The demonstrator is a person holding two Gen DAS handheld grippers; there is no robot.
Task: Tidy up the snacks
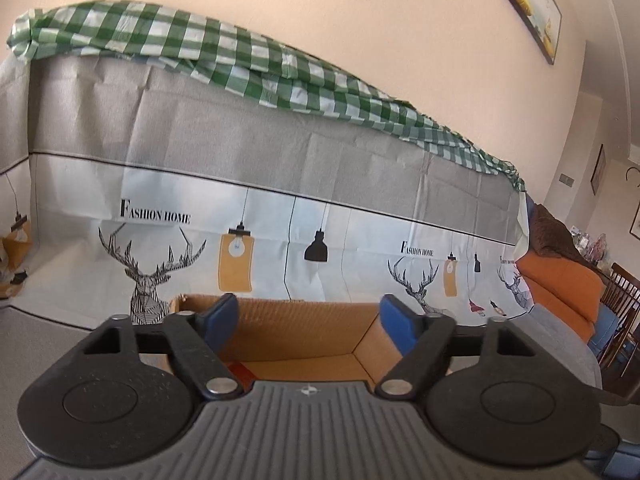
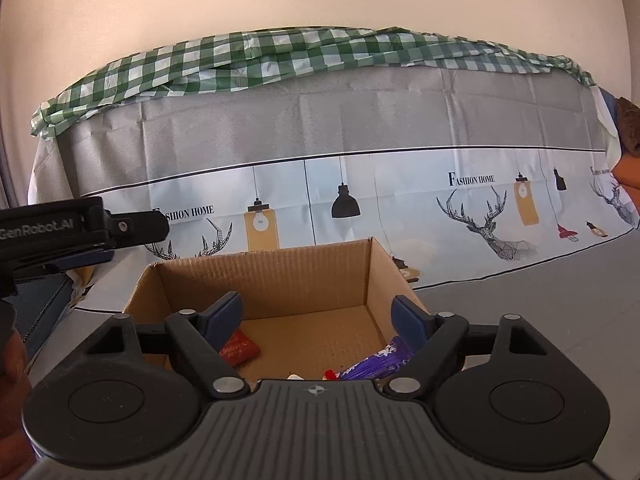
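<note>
Our right tool spread over the cardboard box, red packet and purple wrapper below it; our left tool spread too, "GenRobot.AI" on its side; cloth beyond reads "FASHION HOME"

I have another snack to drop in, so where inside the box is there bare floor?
In the cardboard box, the floor is bare along the back wall and through the middle, between the red packet near the left wall and the purple wrapper by the right wall. The front edge is crowded.

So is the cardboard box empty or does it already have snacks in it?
Not empty: the open cardboard box holds a red packet and a purple wrapper on its floor.
</note>
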